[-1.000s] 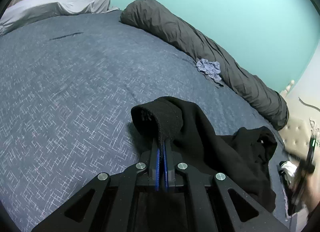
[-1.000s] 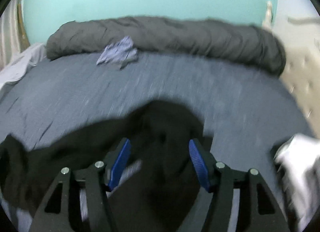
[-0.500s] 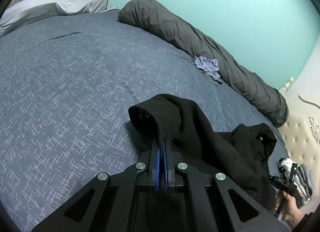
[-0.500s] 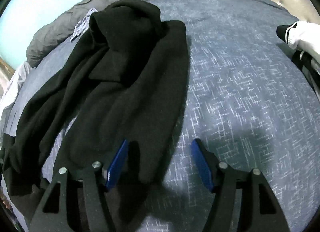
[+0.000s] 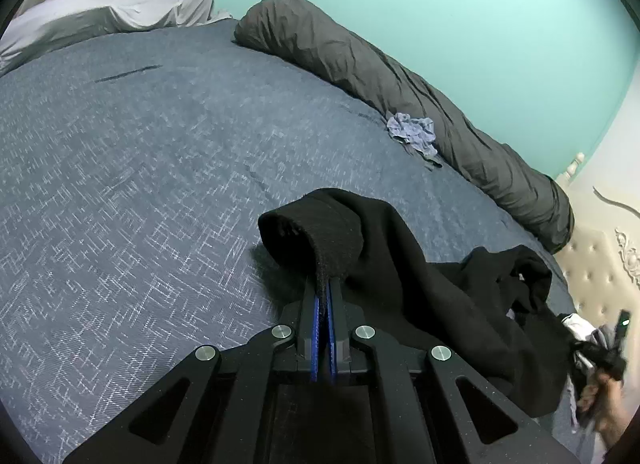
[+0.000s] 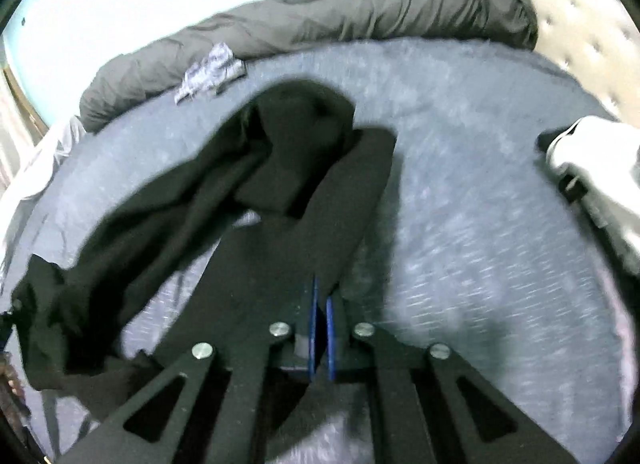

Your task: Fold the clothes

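Black garment point(image 5: 400, 264), thick knit, rumpled, half-spread across blue bed point(image 5: 140, 184). Ribbed cuff end lifted, curled over at centre of left wrist view; rest trails toward 4 o'clock in bunched heap. Right wrist view: long panel runs from 6 o'clock up to crumpled bundle at 12; blurred.

The left gripper point(image 5: 323, 296) was clamped on a thick cuff of the black garment point(image 5: 420, 288), which folded over its tips and trailed toward the bed's right edge. The blue patterned bedspread point(image 5: 140, 184) lay mostly bare. A rolled grey duvet point(image 5: 400, 80) ran along the far edge against the teal wall point(image 5: 440, 4), a small crumpled blue cloth point(image 5: 414, 134) touching it. A pale pillow point(image 5: 104, 16) sat at the far left corner, and a hand point(image 5: 604, 400) showed blurred at the right edge
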The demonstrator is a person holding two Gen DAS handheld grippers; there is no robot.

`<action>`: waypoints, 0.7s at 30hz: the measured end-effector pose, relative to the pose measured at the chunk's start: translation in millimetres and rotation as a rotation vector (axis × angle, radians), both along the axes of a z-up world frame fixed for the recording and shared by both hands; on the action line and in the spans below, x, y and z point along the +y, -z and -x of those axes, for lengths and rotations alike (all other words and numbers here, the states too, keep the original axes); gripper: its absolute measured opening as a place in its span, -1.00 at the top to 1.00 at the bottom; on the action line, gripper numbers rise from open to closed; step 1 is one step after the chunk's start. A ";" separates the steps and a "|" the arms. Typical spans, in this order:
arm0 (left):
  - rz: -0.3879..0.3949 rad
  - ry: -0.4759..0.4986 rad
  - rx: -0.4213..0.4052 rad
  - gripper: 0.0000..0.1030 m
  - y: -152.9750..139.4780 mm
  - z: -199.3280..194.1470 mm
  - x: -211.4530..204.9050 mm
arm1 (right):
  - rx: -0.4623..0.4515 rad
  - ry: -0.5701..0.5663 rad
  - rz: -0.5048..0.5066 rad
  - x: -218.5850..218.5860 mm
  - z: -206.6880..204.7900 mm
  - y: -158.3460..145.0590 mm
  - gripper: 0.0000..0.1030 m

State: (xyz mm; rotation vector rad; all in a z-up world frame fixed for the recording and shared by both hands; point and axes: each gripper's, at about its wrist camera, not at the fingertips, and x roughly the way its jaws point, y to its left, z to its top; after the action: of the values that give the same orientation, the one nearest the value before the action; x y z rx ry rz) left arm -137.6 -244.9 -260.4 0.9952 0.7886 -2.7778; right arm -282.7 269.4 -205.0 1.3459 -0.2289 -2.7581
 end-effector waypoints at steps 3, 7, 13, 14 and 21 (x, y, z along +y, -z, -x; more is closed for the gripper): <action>-0.003 0.003 0.006 0.94 -2.9 -2.2 -0.7 | 0.022 0.037 -0.010 18.6 -19.4 -36.8 0.94; 0.007 0.002 0.018 0.94 -8.5 -6.3 -1.3 | 0.034 0.078 -0.066 44.0 -40.1 -81.2 0.94; 0.009 0.004 0.044 0.94 -16.8 -12.9 -4.5 | -0.039 0.118 -0.125 74.4 -71.0 -125.8 0.94; 0.006 0.006 0.045 0.94 -16.8 -12.7 -4.5 | -0.060 0.128 -0.124 79.7 -74.8 -126.7 0.94; 0.014 0.056 0.031 0.93 -14.3 -1.8 3.3 | -0.170 0.212 -0.148 98.4 -52.3 -80.1 0.93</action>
State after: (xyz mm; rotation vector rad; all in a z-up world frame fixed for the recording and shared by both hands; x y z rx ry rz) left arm -135.8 -241.6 -246.1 0.9895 0.7557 -2.8489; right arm -230.4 367.8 -124.9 1.6882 -0.1897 -2.8812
